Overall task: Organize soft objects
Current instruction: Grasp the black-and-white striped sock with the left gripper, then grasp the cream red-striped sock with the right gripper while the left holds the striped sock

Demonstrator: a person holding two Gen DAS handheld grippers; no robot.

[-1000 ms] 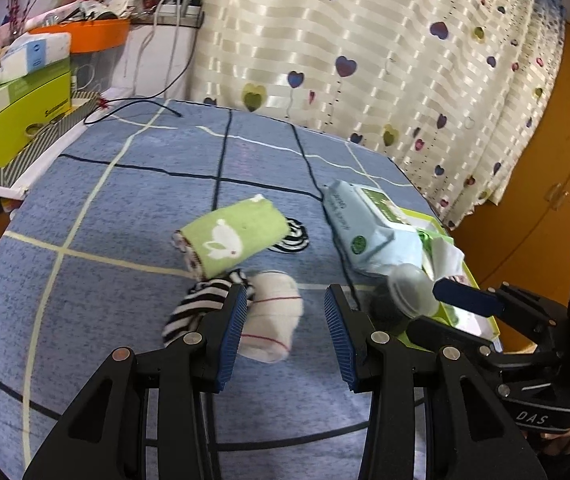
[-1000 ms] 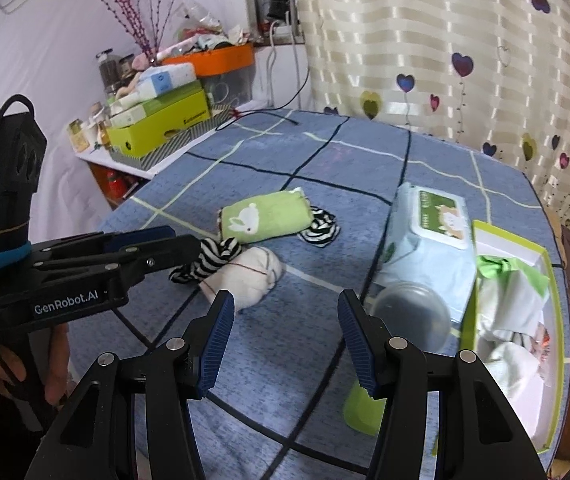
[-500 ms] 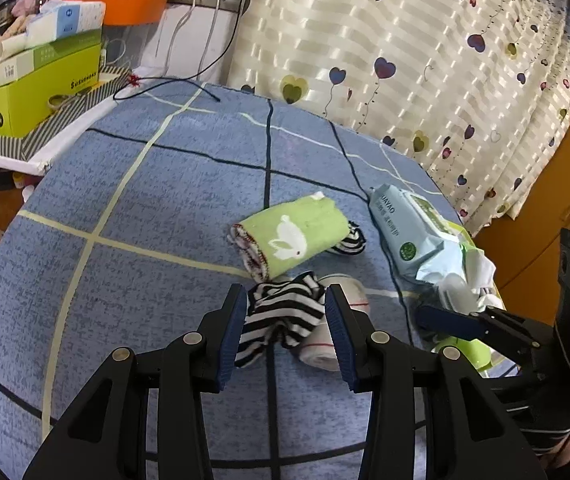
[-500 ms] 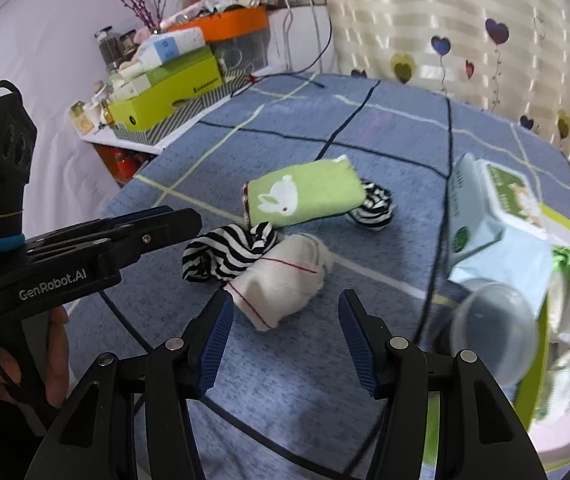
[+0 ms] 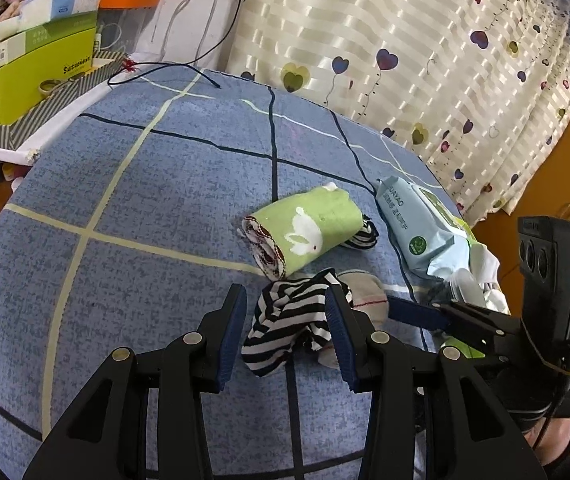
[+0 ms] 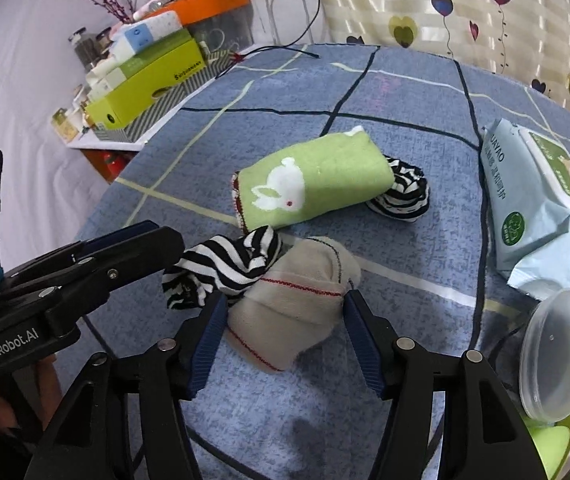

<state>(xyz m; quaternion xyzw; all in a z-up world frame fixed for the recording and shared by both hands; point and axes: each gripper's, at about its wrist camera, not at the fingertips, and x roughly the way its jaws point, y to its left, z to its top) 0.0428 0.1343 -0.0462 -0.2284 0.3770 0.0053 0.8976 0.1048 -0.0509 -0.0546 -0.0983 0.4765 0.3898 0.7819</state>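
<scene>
Here, left fingers point(image 5: 287, 326) wide around striped sock point(image 5: 285, 328), right fingers point(image 6: 285, 334) just widened astride beige sock point(image 6: 293, 312) — neither gripped, both on tabletop point(image 5: 145, 208), seemingly poised for separating them.

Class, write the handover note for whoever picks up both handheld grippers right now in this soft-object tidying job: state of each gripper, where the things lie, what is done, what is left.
Left gripper: open, jaws astride the striped sock, not pressing it.
Right gripper: open, its jaws have just been opening; the beige sock lies between them, ungripped.
Both socks lie touching on the blue cloth. Behind them lies the green rabbit towel roll, with a second striped sock at its far end.
Done: nothing lifted yet.
Left: probably close on each sock, separate them and put them away.
</scene>
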